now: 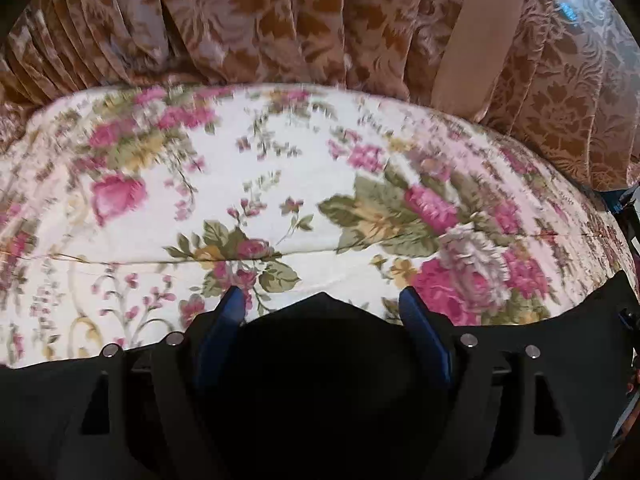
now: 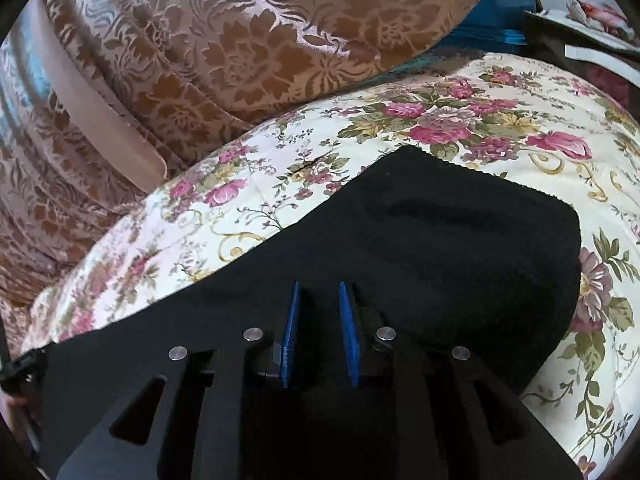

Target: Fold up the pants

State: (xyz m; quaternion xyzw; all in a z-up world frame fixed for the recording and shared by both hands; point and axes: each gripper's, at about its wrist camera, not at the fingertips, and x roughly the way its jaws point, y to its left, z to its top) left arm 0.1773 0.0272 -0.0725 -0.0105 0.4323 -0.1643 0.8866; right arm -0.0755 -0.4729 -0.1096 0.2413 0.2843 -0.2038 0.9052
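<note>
Left gripper [image 1: 320, 296]: your blue fingers [image 1: 224, 316] stand wide apart. A peak of black fabric rises in the gap between them, but no pad presses on it.
Right gripper [image 2: 318, 292]: your blue ribbed pads [image 2: 291, 320] stand a narrow gap apart. Black cloth lies under and ahead of them. You cannot tell whether cloth is pinched in that gap.
Black pants [image 2: 420, 240]: they lie spread on the floral bedspread in your right wrist view, reaching from the gripper body out to a rounded far edge. In your left wrist view only a dark pointed fold [image 1: 320, 320] shows, close to the gripper body.
Floral bedspread [image 1: 280, 184]: cream ground with pink roses and green leaves, with a seam or crease running across it. It is blurred in your left wrist view.
Brown damask curtain [image 1: 280, 20]: it hangs in pleats beyond the bed's far edge, with a plain tan band [image 1: 472, 40] across it.
Teal object [image 2: 496, 16]: it sits beyond the bedspread, partly hidden. You cannot tell what it is.
</note>
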